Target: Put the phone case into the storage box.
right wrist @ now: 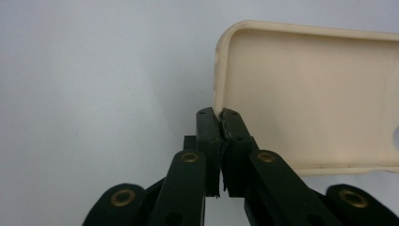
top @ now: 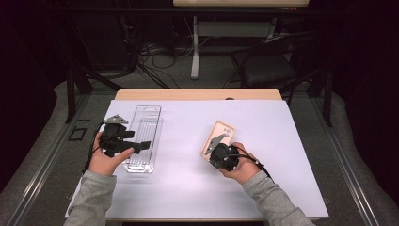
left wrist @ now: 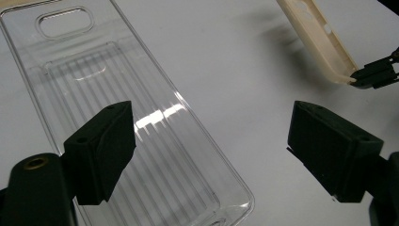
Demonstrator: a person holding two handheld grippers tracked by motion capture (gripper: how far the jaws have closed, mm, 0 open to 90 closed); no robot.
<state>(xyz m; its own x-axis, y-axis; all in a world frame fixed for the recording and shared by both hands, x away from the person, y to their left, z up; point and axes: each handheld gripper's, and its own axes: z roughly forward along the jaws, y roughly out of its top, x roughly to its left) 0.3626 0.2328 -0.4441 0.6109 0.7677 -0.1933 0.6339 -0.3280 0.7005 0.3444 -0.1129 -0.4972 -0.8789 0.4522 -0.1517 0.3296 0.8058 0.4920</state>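
Pinching cream phone case rim, right hand-held gripper (left hand-held gripper released).

The white sheet on the tabletop lies bare along its far edge, its right side and its near middle, so a hand could pass there. Near the left edge the clear case lies flat under the wide-apart left gripper. Right of centre, the beige case stands tilted, pinched by the right gripper.
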